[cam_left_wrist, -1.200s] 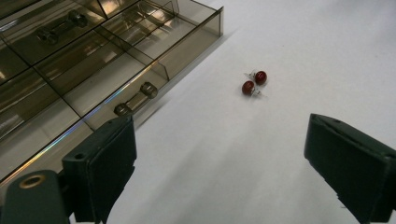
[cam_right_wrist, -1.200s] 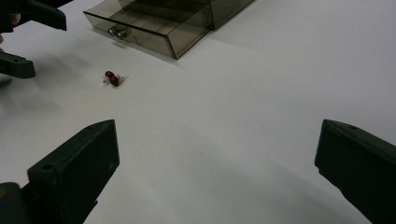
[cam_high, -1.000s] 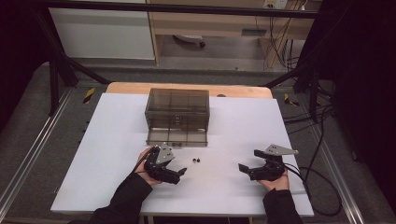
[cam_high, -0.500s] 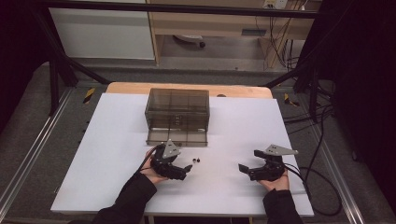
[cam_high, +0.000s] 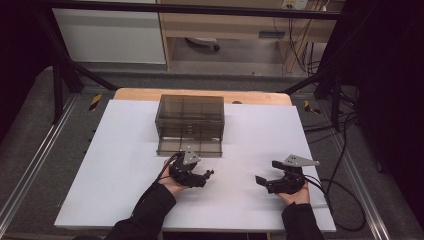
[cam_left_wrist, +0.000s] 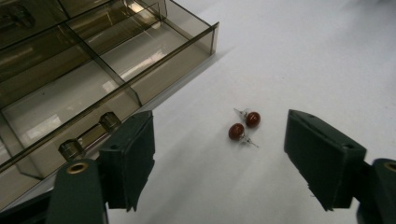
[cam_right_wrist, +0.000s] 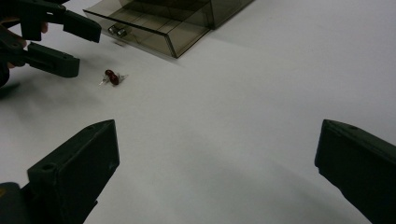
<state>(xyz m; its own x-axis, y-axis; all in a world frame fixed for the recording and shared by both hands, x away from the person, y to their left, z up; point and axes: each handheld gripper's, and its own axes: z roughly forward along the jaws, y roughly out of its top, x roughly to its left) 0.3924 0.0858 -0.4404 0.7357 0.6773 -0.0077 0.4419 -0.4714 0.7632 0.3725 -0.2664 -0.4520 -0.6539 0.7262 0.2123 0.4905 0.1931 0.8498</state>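
- The smoky plastic organiser box (cam_high: 190, 120) stands at the far middle of the white worktop (cam_high: 115, 165), and its bottom drawer (cam_left_wrist: 93, 88) is pulled out towards the person. I judge it stands open like this so that small things can be dropped straight into its compartments, which look bare in the part that the left gripper view shows.
- The left gripper (cam_high: 206, 176) lies low over the worktop just in front of that drawer, and its jaws point at the pair of red stud earrings (cam_left_wrist: 244, 125). The jaws have just been closing but are still well apart. The earrings lie ahead of the tips, between the two lines of the jaws, and nothing touches them yet. The narrowing probably suits such a tiny target.
- The earrings lie side by side on the bare worktop, close together, with their pins pointing outward, near the drawer's front but clear of it. They are small and round, so they may roll or slip when pinched.
- The right gripper (cam_high: 265, 181) rests well apart to the right, held low in the person's hand. Its jaws are spread wide and hold nothing. It looks parked out of the way, and its camera faces across towards the earrings (cam_right_wrist: 111, 77) and the left gripper.
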